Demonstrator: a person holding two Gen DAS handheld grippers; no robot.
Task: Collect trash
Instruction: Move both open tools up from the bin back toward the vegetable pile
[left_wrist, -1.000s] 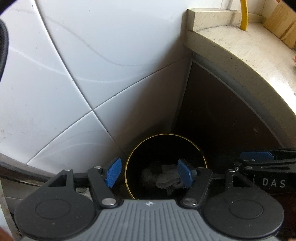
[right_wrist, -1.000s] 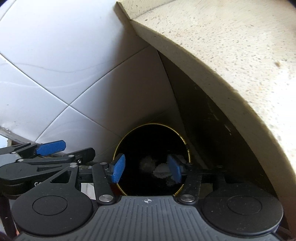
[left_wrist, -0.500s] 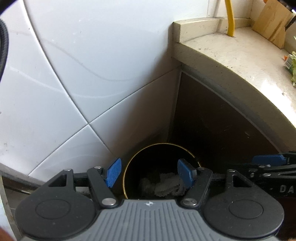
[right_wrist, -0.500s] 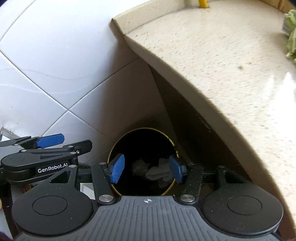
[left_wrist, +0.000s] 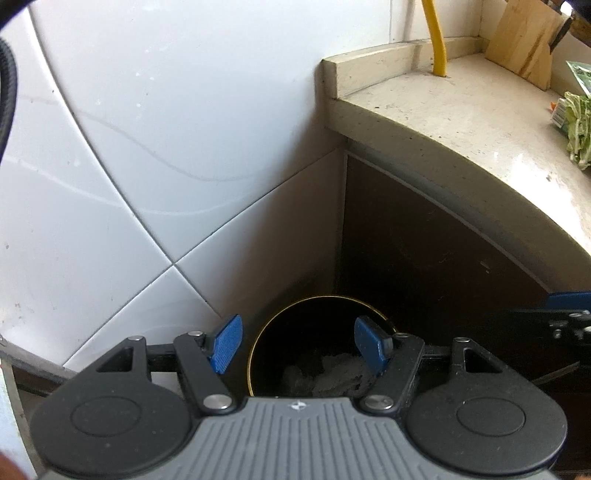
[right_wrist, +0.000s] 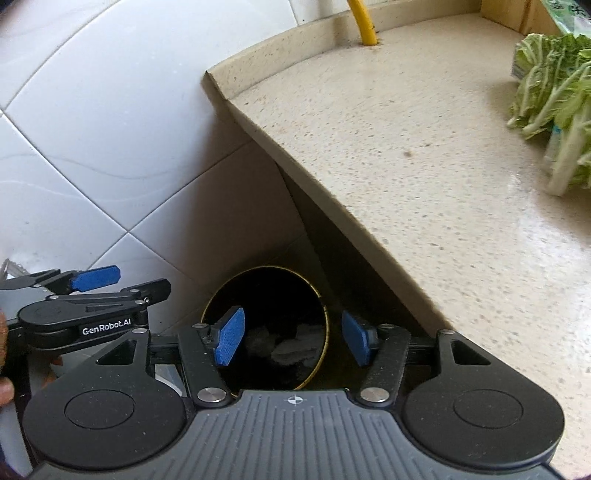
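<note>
**Both grippers empty over bin; next trash lies up on counter, R side nearer**

L gripper (left_wrist: 300, 343) jaws spread wide, nothing btwn pads. R gripper (right_wrist: 292, 336) same: spread, empty. Both point down at the black bin (right_wrist: 236, 295) w/ thin gold rim, tucked in the floor corner where tiled wall (left_wrist: 147, 147) meets dark cabinet front (left_wrist: 424, 258). Crumpled white tissue (left_wrist: 332, 373) sits inside bin, at the bottom, so that piece counts as collected.

Key relation, all relative to bin: counter (right_wrist: 424, 155) stands above it and off to the R. Leafy greens in wrapper (right_wrist: 550, 96) lie on counter, well apart from bin, far R edge of both views. Can't tell if they're trash or food. Yellow hose (left_wrist: 437, 40) and wood knife block (left_wrist: 524, 40) at counter's back, not trash by my read.

Judgement: R gripper is on the counter side of bin, L gripper on the wall side, so R has the shorter reach. Move needs lift up + swing R. No loose scraps clearly visible on counter near bin.
</note>
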